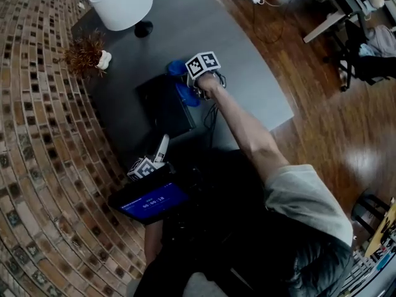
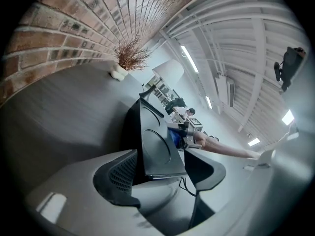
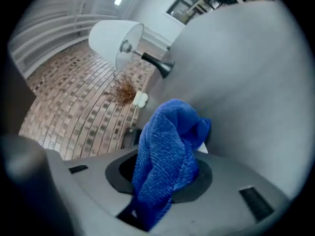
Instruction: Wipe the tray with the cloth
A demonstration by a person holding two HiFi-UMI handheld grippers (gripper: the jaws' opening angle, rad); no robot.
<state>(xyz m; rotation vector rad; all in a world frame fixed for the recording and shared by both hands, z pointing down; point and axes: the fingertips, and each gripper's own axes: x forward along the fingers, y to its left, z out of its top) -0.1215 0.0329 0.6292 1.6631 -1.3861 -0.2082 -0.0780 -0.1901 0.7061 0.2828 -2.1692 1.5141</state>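
— So, cloth status?
— Blue cloth (image 3: pixel 170 141) is bunched up and clamped in your right gripper (image 3: pixel 162 181). Jaws are nearly together on it, with a fold sticking up past them. In the head view it sits at the far right corner of the tray (image 1: pixel 162 107), touching the rim. Can't tell how much of it lies on the tray's face.
— Tray itself?
— Black, flat on the grey table (image 1: pixel 253 60), with a round recess in its face. Your left gripper (image 1: pixel 162 148) has the near edge between its jaws, one pad each side. Both look pressed on it, jaws partly apart.
— Arms?
— Your right arm (image 1: pixel 247 132) reaches out along the tray's right side. The left gripper is in close to you.
— Anything else around?
— White-shaded lamp (image 1: pixel 120 4) at the table's far end, dried plant (image 1: pixel 85 53) near it, both well apart from the tray. Brick wall (image 1: pixel 37 135) runs along the table's left. Device with a lit blue screen (image 1: pixel 150 201) sits just below your left gripper.
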